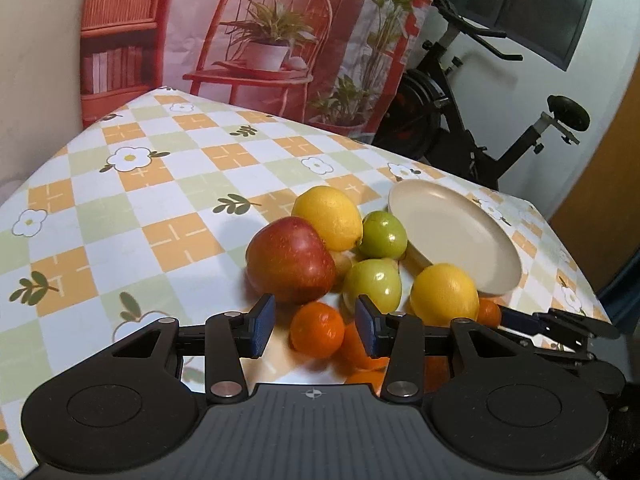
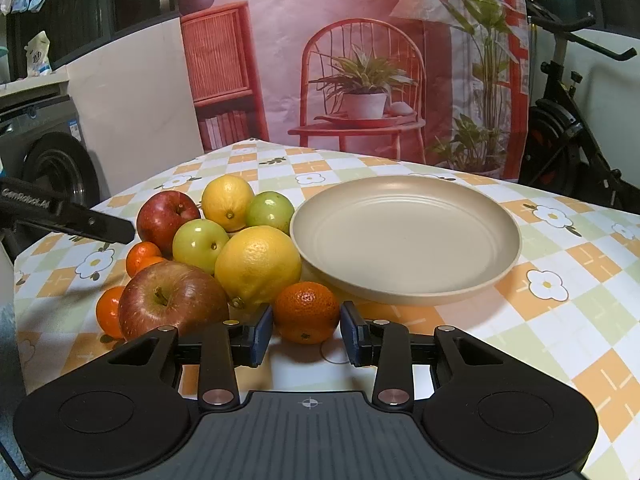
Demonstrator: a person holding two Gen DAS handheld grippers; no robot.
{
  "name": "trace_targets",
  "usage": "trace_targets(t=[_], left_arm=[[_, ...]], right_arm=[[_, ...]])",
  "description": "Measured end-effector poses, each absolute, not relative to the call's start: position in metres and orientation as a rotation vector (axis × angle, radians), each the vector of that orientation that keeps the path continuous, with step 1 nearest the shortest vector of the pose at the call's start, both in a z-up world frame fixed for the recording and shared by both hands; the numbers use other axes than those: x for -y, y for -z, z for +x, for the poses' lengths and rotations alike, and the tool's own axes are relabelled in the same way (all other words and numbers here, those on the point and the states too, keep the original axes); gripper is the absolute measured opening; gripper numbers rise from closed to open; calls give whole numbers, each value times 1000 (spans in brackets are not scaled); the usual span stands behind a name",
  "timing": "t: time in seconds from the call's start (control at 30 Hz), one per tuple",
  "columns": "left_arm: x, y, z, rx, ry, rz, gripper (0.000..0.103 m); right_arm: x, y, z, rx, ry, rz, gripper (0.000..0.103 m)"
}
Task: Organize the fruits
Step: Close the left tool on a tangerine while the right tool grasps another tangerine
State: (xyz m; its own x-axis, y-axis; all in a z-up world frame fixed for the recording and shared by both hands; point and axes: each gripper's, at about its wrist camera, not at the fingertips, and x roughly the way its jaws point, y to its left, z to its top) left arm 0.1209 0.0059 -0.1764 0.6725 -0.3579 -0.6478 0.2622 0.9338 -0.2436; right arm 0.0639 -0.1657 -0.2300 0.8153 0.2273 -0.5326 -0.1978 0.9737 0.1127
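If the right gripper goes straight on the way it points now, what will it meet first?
Most likely the mandarin, which lies just ahead of the right gripper, in line with the gap between its open jaws. The plate lies behind it.

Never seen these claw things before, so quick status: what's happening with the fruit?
Both grippers open, each lined up on a mandarin. Plate empty; fruit still piled beside it. Nothing in the way.

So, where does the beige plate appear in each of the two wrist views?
Left wrist view: the beige plate lies right of centre, seen at an angle, behind the fruit pile.
Right wrist view: the beige plate sits at centre, slightly right, beside the fruit.
Shared landmark: the nearer lemon at its rim.
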Motion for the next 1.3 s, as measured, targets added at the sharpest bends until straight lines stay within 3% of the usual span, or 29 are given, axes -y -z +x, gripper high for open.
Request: trace_targets(t=[0.67, 0.77, 0.87, 1.0, 1.13, 1.3], left_arm=[[-3, 192, 129, -792, 341, -110, 45], [-1, 192, 126, -782, 355, -100, 33], [3, 191, 122, -769, 363, -76, 29], [3, 192, 121, -769, 363, -74, 30], [0, 193, 123, -775, 341, -77, 42], [-2, 195, 125, -781, 347, -88, 45]], right_arm=[[161, 232, 74, -608, -241, 56, 40], [163, 233, 75, -612, -239, 68, 36], [164, 233, 74, -608, -234, 74, 35], [165, 233, 73, -607, -233, 73, 35], [167, 233, 72, -600, -229, 84, 35], [168, 233, 71, -600, -229, 84, 35]])
